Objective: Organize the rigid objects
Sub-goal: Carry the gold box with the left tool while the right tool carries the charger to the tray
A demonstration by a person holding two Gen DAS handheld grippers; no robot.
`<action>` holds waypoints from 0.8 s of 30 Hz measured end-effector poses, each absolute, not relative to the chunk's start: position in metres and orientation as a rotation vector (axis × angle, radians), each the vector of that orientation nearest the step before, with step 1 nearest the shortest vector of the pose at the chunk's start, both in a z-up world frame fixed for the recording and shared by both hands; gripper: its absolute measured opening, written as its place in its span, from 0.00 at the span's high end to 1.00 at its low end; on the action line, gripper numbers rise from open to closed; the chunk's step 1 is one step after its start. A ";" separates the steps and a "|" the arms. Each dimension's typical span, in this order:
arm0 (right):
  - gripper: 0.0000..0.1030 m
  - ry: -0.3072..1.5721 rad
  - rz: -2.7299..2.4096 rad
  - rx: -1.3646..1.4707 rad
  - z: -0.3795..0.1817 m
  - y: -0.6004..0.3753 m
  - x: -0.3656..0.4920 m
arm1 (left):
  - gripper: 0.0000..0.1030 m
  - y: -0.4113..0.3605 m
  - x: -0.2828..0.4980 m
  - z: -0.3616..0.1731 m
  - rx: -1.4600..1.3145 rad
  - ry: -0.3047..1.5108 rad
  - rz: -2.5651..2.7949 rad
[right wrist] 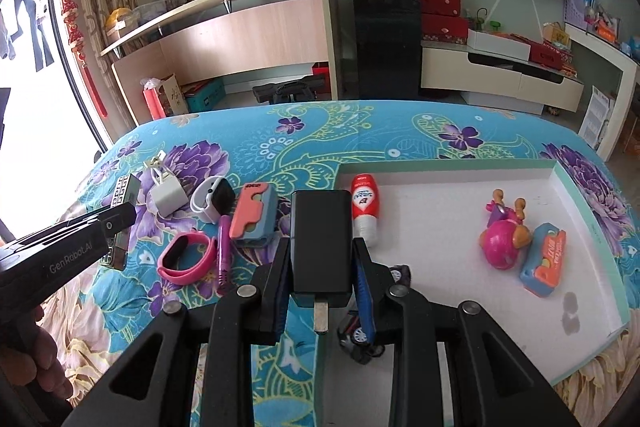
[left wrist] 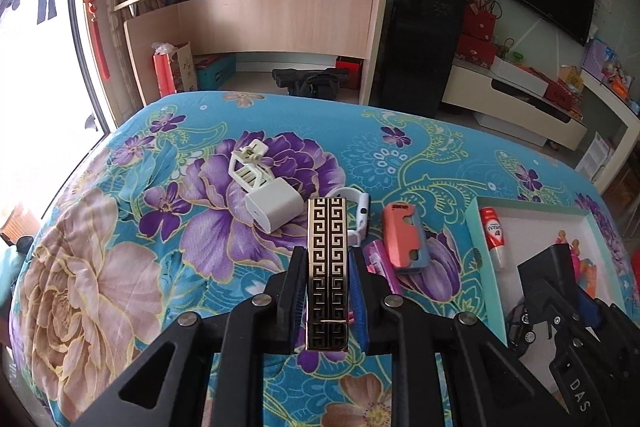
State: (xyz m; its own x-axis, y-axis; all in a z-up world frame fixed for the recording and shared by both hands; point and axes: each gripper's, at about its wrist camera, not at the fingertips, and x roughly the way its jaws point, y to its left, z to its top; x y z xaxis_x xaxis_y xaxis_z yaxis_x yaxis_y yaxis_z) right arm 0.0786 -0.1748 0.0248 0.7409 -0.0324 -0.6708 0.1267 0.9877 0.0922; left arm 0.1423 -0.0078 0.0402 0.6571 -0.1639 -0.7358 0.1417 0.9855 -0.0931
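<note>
In the left wrist view my left gripper (left wrist: 326,255) is shut on a slim black box with a gold key pattern (left wrist: 326,267), held above the flowered bedspread. In the right wrist view my right gripper (right wrist: 322,245) is shut on a black block with a metal tab at its near end (right wrist: 322,247), just left of the white tray with a teal rim (right wrist: 440,211). The tray holds a red and white bottle (right wrist: 365,205), a pink ball toy (right wrist: 505,241) and a blue and orange case (right wrist: 544,265).
On the bedspread lie a white charger (right wrist: 168,197), a white watch (right wrist: 208,199), a coral and blue case (right wrist: 254,215), a pink band (right wrist: 186,259), a pink pen (right wrist: 224,251) and a white clip (left wrist: 250,167). A toy car (right wrist: 360,337) sits under the right gripper. Desk and cabinets stand beyond the bed.
</note>
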 end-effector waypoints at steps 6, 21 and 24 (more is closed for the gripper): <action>0.71 0.761 -0.145 0.140 0.032 -0.208 0.062 | 0.78 -0.053 0.125 0.043 0.011 0.848 -0.316; 0.71 0.832 -0.375 0.270 0.028 -0.303 0.017 | 0.78 -0.162 0.070 0.039 0.180 0.871 -0.621; 0.71 0.848 -0.397 0.273 0.025 -0.311 0.012 | 0.78 -0.177 0.062 0.035 0.214 0.880 -0.652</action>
State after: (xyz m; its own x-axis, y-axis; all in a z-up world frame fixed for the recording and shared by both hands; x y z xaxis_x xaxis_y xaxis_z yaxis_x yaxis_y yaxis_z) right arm 0.0120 -0.3111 0.0253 0.5949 -0.2306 -0.7700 0.4441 0.8928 0.0758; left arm 0.0616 -0.1773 0.0348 0.4605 -0.4399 -0.7710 0.6095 0.7881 -0.0856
